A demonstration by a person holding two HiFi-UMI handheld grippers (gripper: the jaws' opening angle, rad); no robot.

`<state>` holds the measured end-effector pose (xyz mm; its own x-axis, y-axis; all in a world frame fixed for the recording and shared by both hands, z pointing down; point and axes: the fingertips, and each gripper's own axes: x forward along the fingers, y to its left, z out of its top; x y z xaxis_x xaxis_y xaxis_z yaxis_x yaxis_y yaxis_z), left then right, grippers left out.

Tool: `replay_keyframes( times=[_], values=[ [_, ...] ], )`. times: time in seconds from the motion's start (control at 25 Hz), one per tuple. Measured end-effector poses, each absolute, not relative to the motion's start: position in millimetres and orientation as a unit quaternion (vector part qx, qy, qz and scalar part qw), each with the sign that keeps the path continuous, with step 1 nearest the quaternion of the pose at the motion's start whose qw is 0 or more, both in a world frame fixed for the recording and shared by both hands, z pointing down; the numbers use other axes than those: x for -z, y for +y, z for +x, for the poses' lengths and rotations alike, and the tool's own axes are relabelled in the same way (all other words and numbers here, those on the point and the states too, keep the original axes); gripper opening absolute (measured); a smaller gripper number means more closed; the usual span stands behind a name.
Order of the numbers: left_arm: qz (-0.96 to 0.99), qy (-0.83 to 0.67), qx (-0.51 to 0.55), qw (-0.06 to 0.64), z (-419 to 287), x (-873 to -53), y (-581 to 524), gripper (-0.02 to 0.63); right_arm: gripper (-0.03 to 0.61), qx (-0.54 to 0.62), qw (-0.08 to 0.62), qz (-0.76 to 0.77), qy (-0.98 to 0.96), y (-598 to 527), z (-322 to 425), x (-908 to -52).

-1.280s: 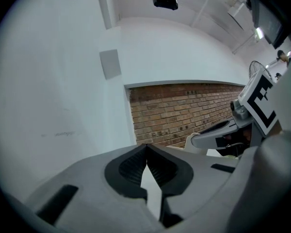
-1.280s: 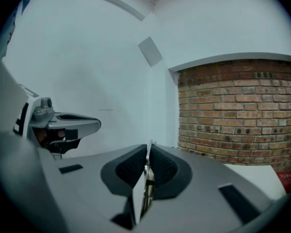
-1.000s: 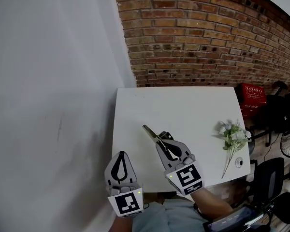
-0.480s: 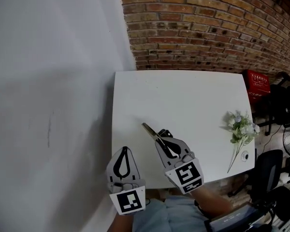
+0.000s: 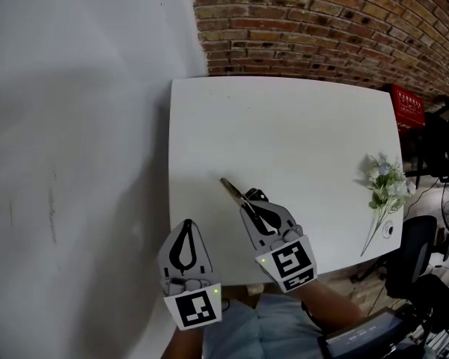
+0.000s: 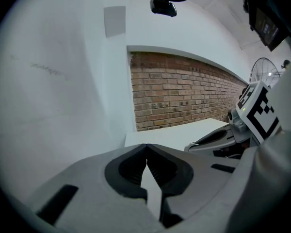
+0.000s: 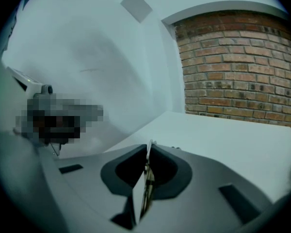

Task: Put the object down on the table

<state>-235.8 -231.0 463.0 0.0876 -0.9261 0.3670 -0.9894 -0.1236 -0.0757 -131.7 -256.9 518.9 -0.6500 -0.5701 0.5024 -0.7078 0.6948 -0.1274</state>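
Currently the task is not complete. The right gripper [image 5: 248,202] is closed down to a narrow gap on a thin metal tool [image 5: 231,188], which looks like a pair of scissors. The right gripper view shows the blade edge standing upright between the two pads. The blade projects from the jaws toward the upper left of the head view. It sits over the lower middle part of the white table [image 5: 284,126]. No view shows whether the blade tip touches the surface.

Status of steps:
1. Grasp of the tool: done, as judged from the pads pressing on it.
2. Carry to the table: largely done; the tool is above the tabletop near its lower edge.
3. Lower and release: not yet done. The jaws have to part and the tool has to lie free on the table.

The left gripper [image 5: 185,226] hangs at the lower left of the frame, off the left part of the table's near edge. Its jaws meet at the tips with nothing between them.

Changes against the earlier frames:
- The head camera has shifted. More tabletop and less brick wall [image 5: 322,21] show than one second ago.
- The bunch of artificial flowers [image 5: 385,182] sits further right and higher in the frame.
- Both grippers keep nearly the same places in the frame and against the table's near edge.
- The grip on the tool is unchanged.
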Motion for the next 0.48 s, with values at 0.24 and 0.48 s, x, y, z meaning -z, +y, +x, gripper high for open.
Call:
replay_keyframes(
  times=[0.24, 0.48],
  values=[
    [0.732, -0.650, -0.174, 0.107, -242.1, -479.6, -236.3, 0.009, 0.026, -0.171, 0.228, 0.353, -0.891, -258.1, -138.4, -537.5],
    [0.730, -0.647, -0.183, 0.123, -245.7, -493.1, -234.9, 0.009, 0.026, -0.182, 0.234, 0.353, -0.887, -256.2, -139.6, -549.3]
  ],
)
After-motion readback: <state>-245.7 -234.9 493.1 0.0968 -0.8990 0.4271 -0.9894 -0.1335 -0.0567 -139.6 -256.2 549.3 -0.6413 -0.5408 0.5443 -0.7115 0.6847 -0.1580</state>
